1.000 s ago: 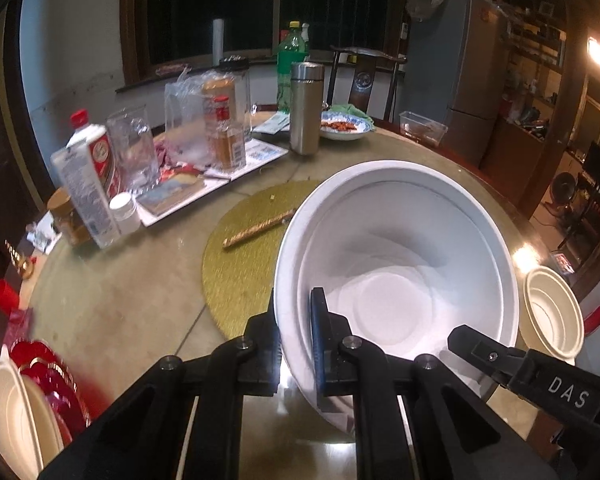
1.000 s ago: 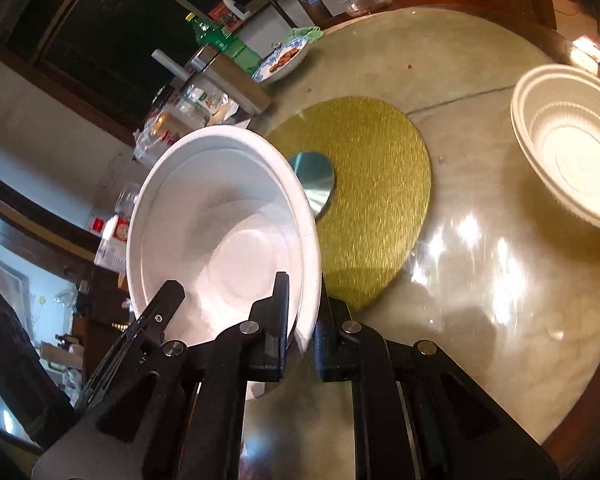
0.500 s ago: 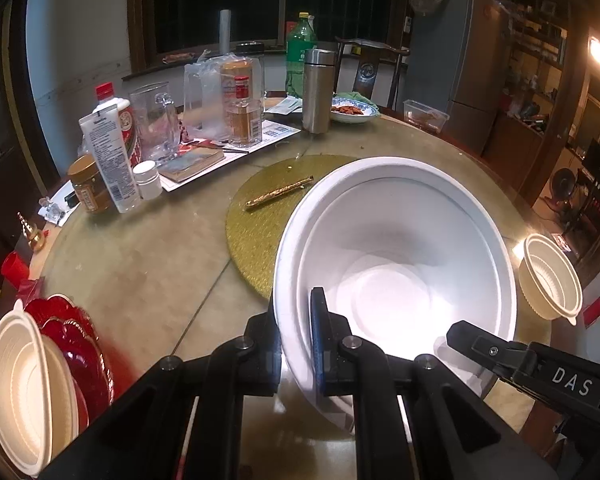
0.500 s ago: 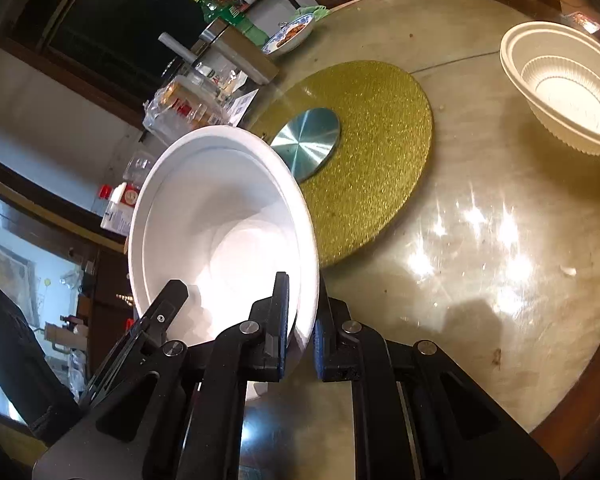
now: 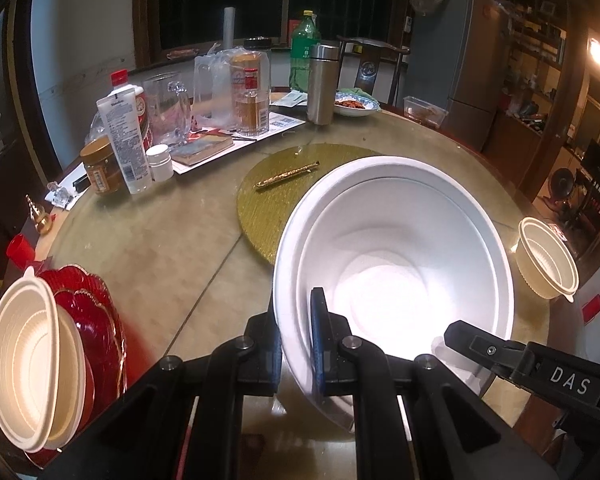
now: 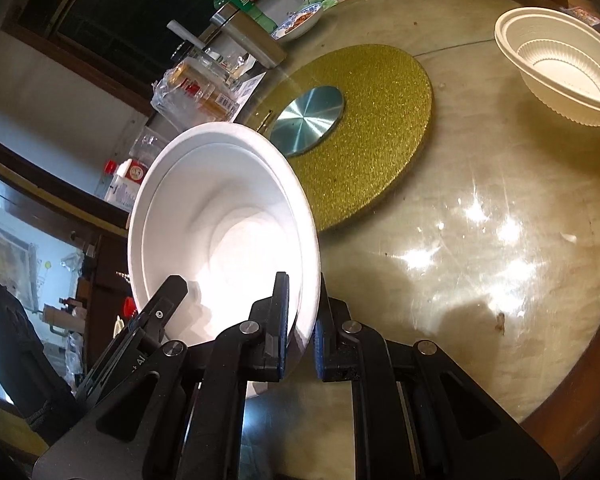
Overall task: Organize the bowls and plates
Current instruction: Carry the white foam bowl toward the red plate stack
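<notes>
Two grippers, left (image 5: 296, 344) and right (image 6: 302, 330), pinch opposite rims of the big white plastic bowl (image 5: 396, 264), sharing its weight clear of the tabletop.

White, gold and red over a mottled beige surface

The large round plastic bowl (image 5: 400, 264) is plain glossy white; the smaller ribbed plastic bowl (image 6: 560, 76) is cream. A round glittery mat (image 6: 364, 128) is gold with a brushed silver-blue metal disc (image 6: 306, 120) at its centre. The scalloped glass plates (image 5: 96, 320) are deep red with thin gold rims. The marbled stone surface (image 6: 480, 280) is beige-green, edged in brown wood. Both black grippers carry blue pads.
</notes>
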